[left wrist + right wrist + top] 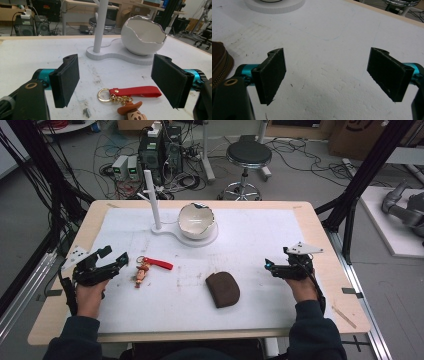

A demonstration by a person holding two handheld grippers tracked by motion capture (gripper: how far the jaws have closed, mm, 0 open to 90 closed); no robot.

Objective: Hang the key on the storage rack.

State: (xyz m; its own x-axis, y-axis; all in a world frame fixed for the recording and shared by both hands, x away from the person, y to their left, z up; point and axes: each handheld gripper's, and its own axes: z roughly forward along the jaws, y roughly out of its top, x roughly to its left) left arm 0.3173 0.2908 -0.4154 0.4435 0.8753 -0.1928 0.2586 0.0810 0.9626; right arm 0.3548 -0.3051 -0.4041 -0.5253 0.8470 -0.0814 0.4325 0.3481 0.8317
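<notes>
Even, diffuse overhead light fills all three views, bright on the white mat (260, 235) covering the worktop (320, 220) and leaving only faint, soft shadows under the brown zip pouch (223, 289) and the egg-shaped bowl (198, 221). The high view is soft and low in detail, with straight frame bars leaning outward toward its corners. In the left gripper view the bowl's broken rim (146, 18) catches a thin bright glint, while the room behind looks dimmer and slightly blurred.

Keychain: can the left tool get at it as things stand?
Probably yes. The left tool is open, and the keychain lies flat on the table just ahead with nothing between them.
</notes>
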